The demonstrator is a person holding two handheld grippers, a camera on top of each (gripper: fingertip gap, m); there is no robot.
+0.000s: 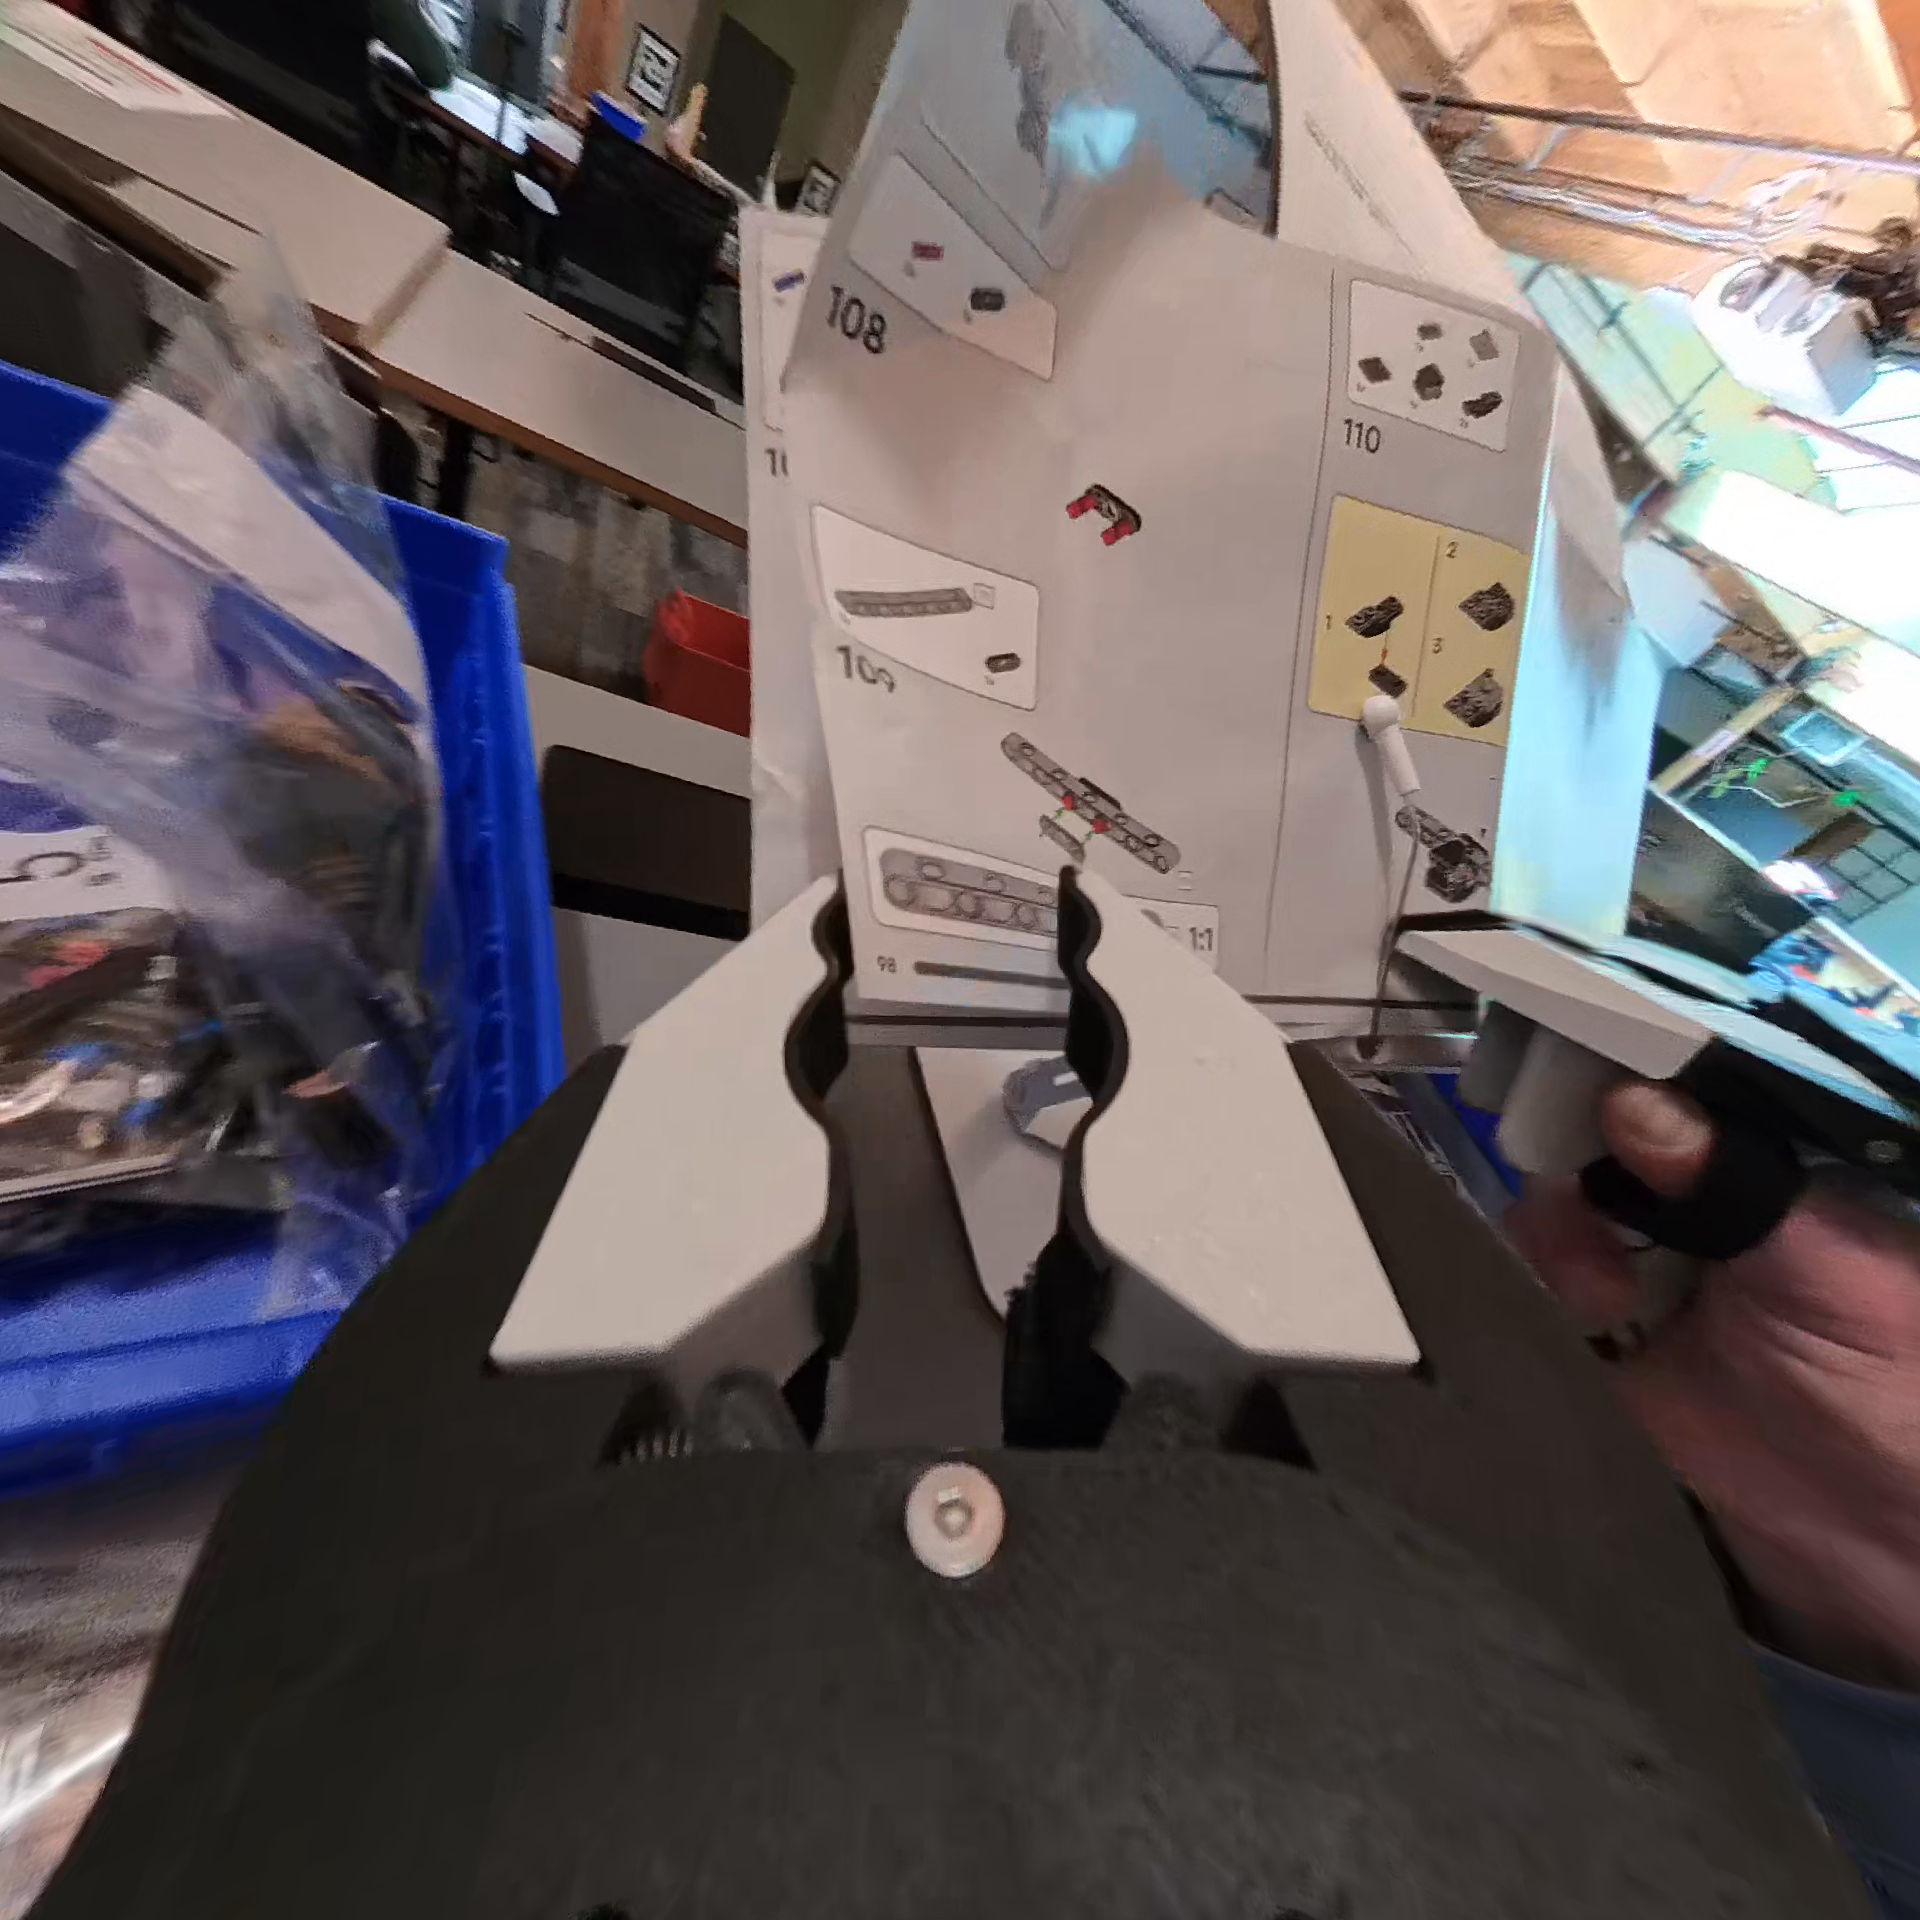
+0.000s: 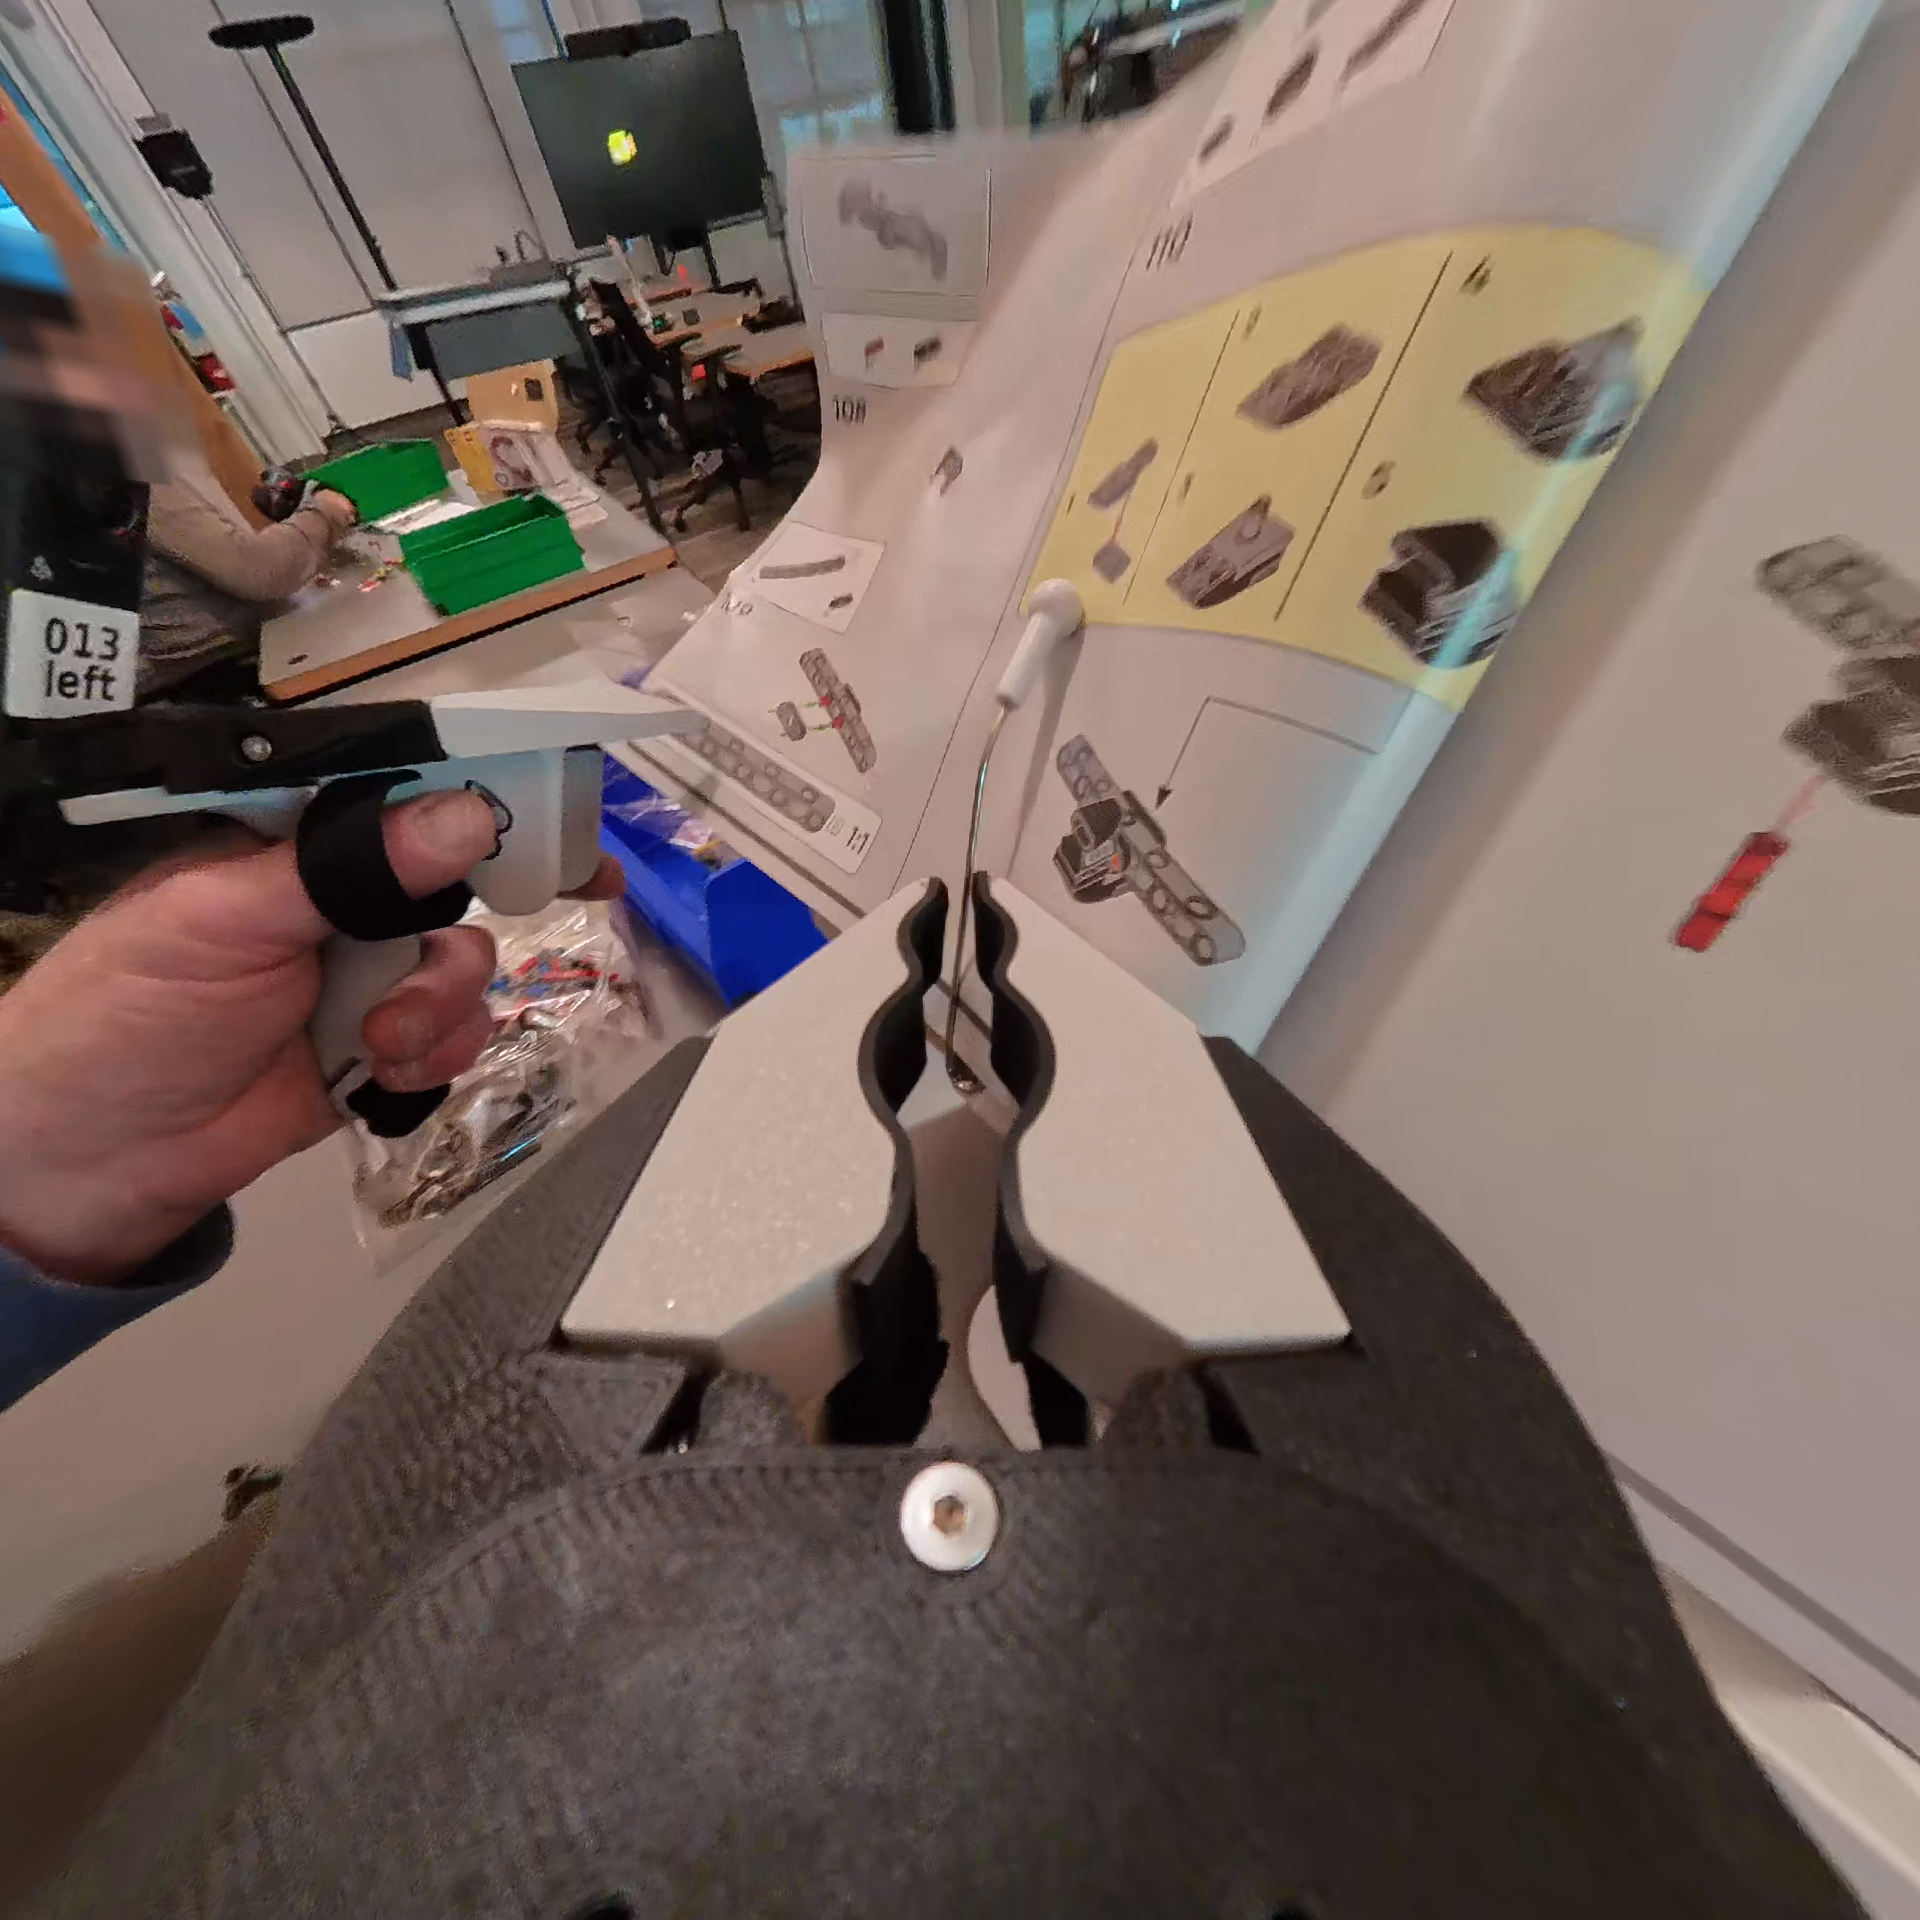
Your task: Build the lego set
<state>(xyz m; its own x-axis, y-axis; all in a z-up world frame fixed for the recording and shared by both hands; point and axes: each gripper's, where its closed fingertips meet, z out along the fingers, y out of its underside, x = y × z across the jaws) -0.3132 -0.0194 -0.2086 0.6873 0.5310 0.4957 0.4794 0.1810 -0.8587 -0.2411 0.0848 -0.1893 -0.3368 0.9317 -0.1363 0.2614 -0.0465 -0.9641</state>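
Propped upright at the tabletop's far edge, the instruction booklet is pinned by a wire page holder. Left gripper fingers spread, empty; right gripper fingers narrowly parted around that wire. Bagged lego pieces fill a blue bin leftward; desks with green bins beyond.

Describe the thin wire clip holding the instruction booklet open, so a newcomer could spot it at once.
Start at the big open instruction booklet standing upright on its stand. At the lower left corner of its yellow panel, a thin metal wire clip rises from the base and presses on the page. Its rounded white tip sets it apart from the printed drawings around it.
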